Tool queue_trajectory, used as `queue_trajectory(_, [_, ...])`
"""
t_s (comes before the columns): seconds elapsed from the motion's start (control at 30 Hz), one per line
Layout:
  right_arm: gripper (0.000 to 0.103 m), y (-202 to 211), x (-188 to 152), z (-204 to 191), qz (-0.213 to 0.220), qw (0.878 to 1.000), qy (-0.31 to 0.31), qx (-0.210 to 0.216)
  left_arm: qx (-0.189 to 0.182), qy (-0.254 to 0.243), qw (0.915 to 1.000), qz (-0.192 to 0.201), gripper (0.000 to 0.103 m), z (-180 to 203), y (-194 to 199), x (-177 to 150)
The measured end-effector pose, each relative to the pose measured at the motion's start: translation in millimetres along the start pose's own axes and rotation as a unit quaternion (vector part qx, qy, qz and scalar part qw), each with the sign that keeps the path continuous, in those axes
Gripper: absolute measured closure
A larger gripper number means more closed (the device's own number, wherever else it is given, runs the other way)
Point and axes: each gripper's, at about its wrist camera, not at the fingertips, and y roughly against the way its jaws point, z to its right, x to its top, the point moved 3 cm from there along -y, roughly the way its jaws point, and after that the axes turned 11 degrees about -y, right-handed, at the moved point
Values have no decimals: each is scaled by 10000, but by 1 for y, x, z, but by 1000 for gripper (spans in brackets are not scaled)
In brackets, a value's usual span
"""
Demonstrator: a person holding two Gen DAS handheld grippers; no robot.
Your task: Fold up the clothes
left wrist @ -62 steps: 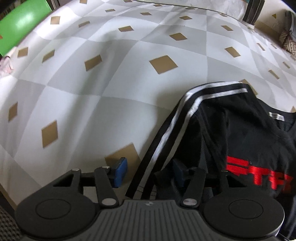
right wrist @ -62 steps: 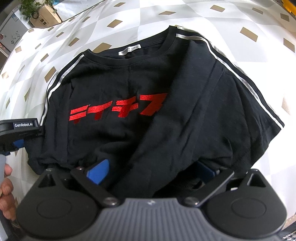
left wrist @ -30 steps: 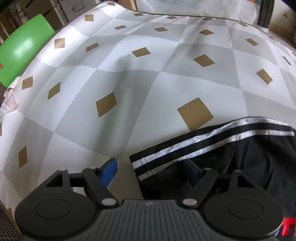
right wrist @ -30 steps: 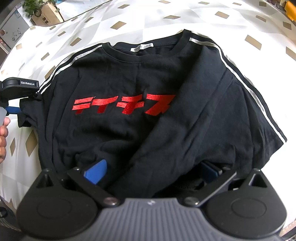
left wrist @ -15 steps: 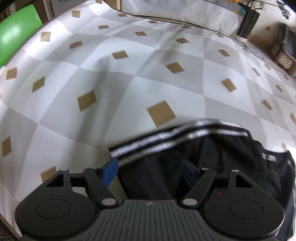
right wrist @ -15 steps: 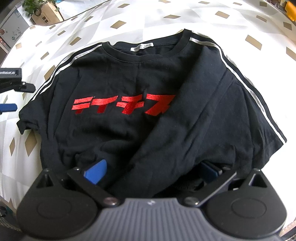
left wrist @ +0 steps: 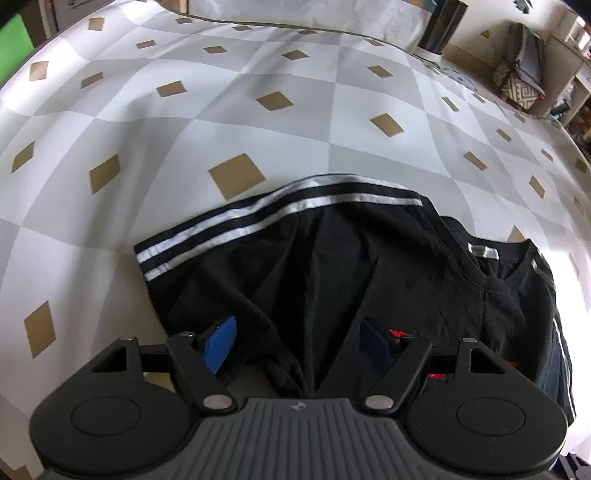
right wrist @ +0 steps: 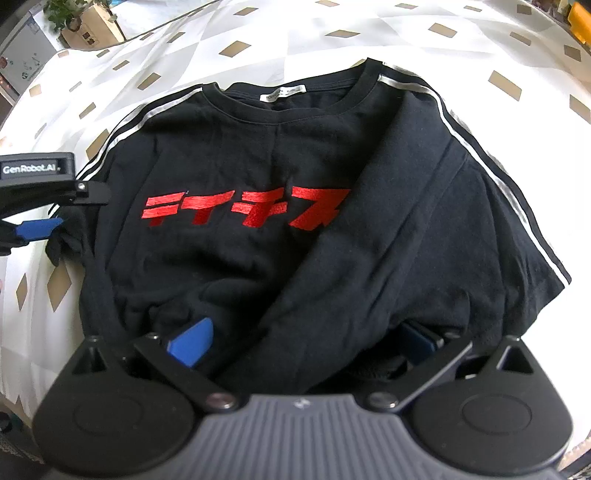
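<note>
"GenRobot.AI" on the left tool point(right wrist: 55, 210), red characters unreadable on black shirt point(right wrist: 258, 166)

- Cloth point(left wrist: 184, 122) beyond the shirt point(right wrist: 258, 155) is wide open, easy passing there.
- Left gripper point(right wrist: 48, 218) sits right at the shirt's sleeve edge, so that side's blocked.
- Dark post point(left wrist: 441, 27) stands far past the shirt, at the cloth's edge.

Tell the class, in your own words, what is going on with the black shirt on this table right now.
A person with a handheld gripper in each hand is folding a black T-shirt with red lettering on a checked tablecloth. The left gripper, jaws open, sits over the white-striped sleeve with cloth bunched between its fingers. The right gripper, also open, straddles the shirt's near edge. The shirt lies face up, one side already folded in.
</note>
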Motion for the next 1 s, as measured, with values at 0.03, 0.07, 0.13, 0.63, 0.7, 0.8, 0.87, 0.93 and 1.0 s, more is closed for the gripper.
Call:
queue_trajectory(0.03, [0, 0, 0, 0, 7, 10000, 1, -13, 51, -87, 9999, -52, 30, 2, -3, -1])
queue_trajectory(0.07, [0, 0, -1, 0, 17, 10000, 4, -25, 124, -167, 9997, -104, 30, 4, -6, -2])
queue_trajectory(0.13, [0, 0, -1, 0, 32, 10000, 12, -43, 188, -265, 9994, -151, 30, 5, -11, -4])
queue_trajectory(0.63, [0, -1, -3, 2, 143, 9998, 103, -27, 1091, 118, 9936, -271, 16, -31, -23, -11])
queue_trajectory(0.7, [0, -1, -2, 3, 160, 9998, 104, 4, 1272, 72, 9915, -244, 15, -33, -22, -10])
queue_trajectory(0.8, [0, -1, -2, 5, 186, 9998, 88, 80, 1556, -44, 9876, -203, 10, -35, -23, -7])
queue_trajectory(0.87, [0, -2, -3, 6, 200, 9997, 91, 110, 1677, -51, 9856, -187, 6, -37, -24, -6])
queue_trajectory(0.93, [0, -1, -3, 7, 207, 9996, 83, 153, 1738, -43, 9846, -167, 5, -38, -25, -4])
queue_trajectory(1.0, [0, 0, -2, 11, 177, 9995, 19, 243, 1779, -45, 9839, -163, 6, -38, -26, -2])
